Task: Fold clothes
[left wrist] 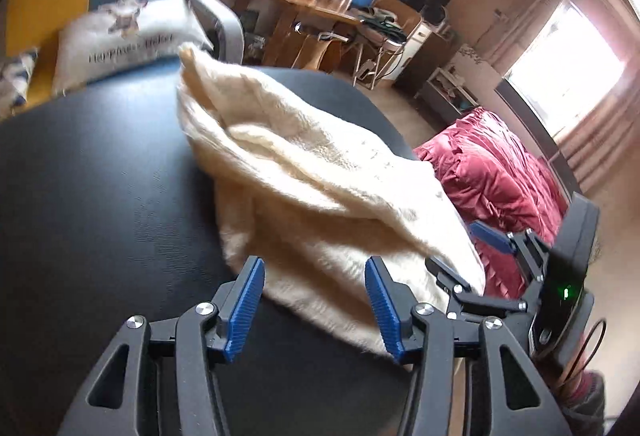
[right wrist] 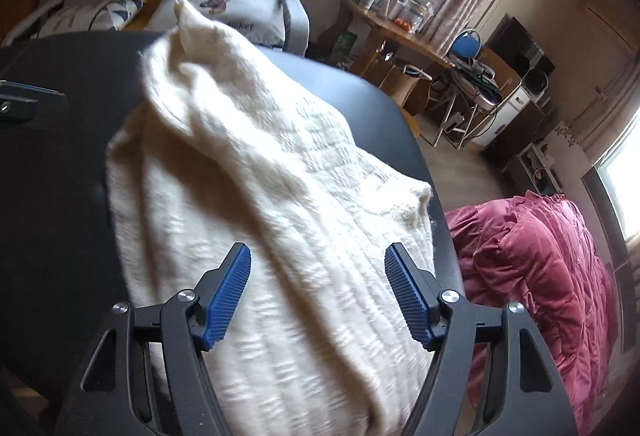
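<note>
Hidden or blurred: print and lettering on the white square cushion (left wrist: 120,35) at upper left of the left wrist view smeared and unreadable; items on the wooden desk (right wrist: 400,31) at upper centre of the right wrist view too small to tell; near end of the garment cut off at the bottom edge of the right wrist view.
Table: black, smooth, faintly grained top (left wrist: 100,195), rounded far edge, filling the left half of both views.
Task garment: one cream-white fuzzy knit sweater (right wrist: 260,195), ribbed, lying rumpled on the table, centre of both views, a pointed corner sticking up at its far end.
Left gripper (left wrist: 316,304): two black fingers with ribbed blue pads, bottom centre of the left wrist view, spread wide, nothing pinched; sweater's near hem lying in the gap below, contact not clear.
Right gripper (right wrist: 318,292): same build, jaws wide over the sweater's ribbed body, pads not pressing on it; seen also at lower right of the left wrist view.
Right side: one crimson quilted bedspread (right wrist: 540,276), puffy and creased, beyond the table edge.
</note>
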Motion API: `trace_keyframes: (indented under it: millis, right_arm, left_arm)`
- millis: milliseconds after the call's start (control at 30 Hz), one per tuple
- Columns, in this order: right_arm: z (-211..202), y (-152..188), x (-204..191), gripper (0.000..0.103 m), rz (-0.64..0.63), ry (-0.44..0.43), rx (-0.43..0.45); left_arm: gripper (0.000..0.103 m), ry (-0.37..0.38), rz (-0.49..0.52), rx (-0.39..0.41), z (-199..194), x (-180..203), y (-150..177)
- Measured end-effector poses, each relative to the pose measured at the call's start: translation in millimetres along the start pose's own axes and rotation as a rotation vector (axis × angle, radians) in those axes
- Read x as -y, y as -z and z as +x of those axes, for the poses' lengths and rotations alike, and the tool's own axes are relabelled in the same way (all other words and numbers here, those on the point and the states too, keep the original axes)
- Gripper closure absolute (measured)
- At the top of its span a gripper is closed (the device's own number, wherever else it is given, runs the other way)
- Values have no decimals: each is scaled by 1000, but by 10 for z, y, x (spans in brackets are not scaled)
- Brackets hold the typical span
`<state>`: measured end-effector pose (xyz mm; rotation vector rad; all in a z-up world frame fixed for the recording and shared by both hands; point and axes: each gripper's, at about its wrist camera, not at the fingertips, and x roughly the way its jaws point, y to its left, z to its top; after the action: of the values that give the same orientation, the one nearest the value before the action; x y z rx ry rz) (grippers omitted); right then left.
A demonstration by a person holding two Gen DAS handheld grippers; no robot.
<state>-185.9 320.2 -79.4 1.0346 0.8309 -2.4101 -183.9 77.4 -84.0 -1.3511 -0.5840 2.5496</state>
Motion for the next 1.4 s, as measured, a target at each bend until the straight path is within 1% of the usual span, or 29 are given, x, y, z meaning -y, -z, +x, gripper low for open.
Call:
trace_keyframes:
  millis: [33, 133, 233, 367, 467, 500, 567, 633, 667, 700, 733, 767, 800, 867, 933, 1100, 1200, 1300, 1333, 1400]
  right_arm:
    - [45, 21, 44, 30, 2, 6, -5]
    - [170, 87, 148, 30, 11, 25, -20]
    - [234, 164, 205, 30, 52, -2, -29]
    - [-2, 266, 294, 30, 157, -186, 14]
    - [-205, 428, 178, 30, 134, -447, -2]
    - [-252, 479, 139, 30, 125, -512, -9]
    - [-220, 559, 68, 30, 106, -509, -33]
    - [-48, 608, 87, 30, 140, -470, -71]
    - [49, 626, 106, 28, 166, -461, -89]
    - [113, 634, 114, 19, 188, -473, -90]
    - [124, 633, 111, 15, 201, -484, -77]
    - [125, 629, 96, 8, 205, -493, -75]
    - [119, 626, 62, 6, 192, -485, -72]
    - [104, 632, -2, 6, 158, -459, -67]
    - [89, 651, -31, 6, 142, -447, -60]
    - [73, 705, 46, 6, 175, -479, -44]
    - [80, 720, 37, 6, 173, -479, -44]
    - [45, 711, -43, 6, 146, -457, -44]
    - [47, 713, -49, 6, 143, -453, -43]
    - [57, 704, -57, 5, 142, -452, -40]
  left_arm:
    - [50, 4, -5, -2, 62, 17, -17]
    - [49, -26, 0, -9, 251, 61, -84]
    - [49, -34, 1, -19, 334, 38, -85]
    - [49, -55, 10, -32, 428, 4, 3]
    - [49, -61, 15, -48, 433, -42, 76]
    - [49, -59, 19, -51, 434, -47, 90]
    - [49, -51, 28, -57, 438, -46, 98]
    - [49, -29, 9, -60, 465, -31, 40]
    - [49, -22, -5, -62, 472, -16, 0]
    - [49, -10, -26, -63, 485, -17, -41]
    - [49, -5, -41, -59, 492, -5, -54]
    - [49, -16, -45, -53, 504, 11, -68]
    - [49, -36, -42, -48, 530, 17, -88]
    - [49, -64, -32, -56, 595, -1, -88]
    - [50, -81, -20, -68, 630, -37, 1]
    - [50, -104, 28, -110, 659, -97, 389]
    - [50, -129, 68, -85, 623, -74, 521]
    - [51, -161, 46, -73, 582, -89, 510]
    - [51, -161, 23, -62, 555, -123, 503]
    - [50, -137, -16, -59, 551, -186, 472]
